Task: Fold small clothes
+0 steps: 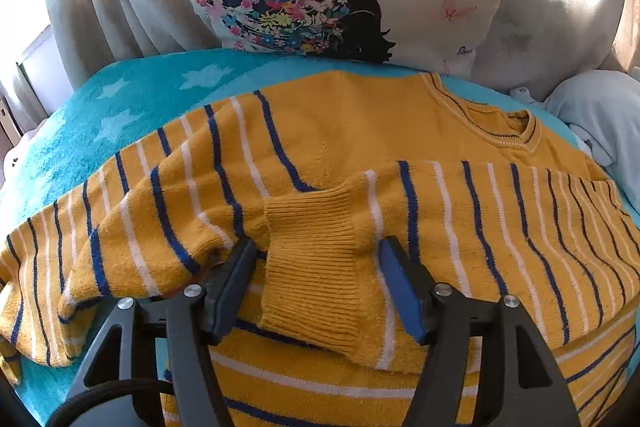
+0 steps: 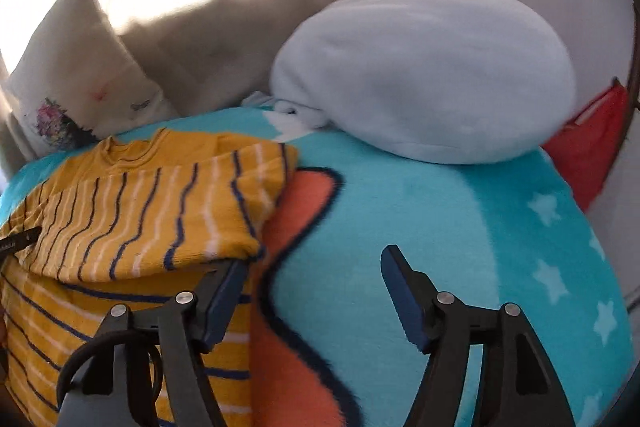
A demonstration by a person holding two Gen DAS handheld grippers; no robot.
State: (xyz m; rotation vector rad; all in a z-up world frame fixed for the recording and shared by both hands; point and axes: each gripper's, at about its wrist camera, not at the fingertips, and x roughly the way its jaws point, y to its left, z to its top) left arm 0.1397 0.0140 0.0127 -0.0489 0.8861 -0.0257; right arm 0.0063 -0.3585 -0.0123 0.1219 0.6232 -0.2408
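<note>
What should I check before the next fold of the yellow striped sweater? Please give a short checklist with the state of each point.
1. Left gripper open: ok, the ribbed cuff lies between its pads, not pinched.
2. Right gripper open and free: ok, only the blanket is between its fingers.
3. Sleeve folded across the sweater: ok.
4. Folded side edge neat: ok in the right wrist view.
5. Other sleeve flat: not ok, it lies rumpled.
6. Bottom hem straight: cannot tell, out of view.
</note>
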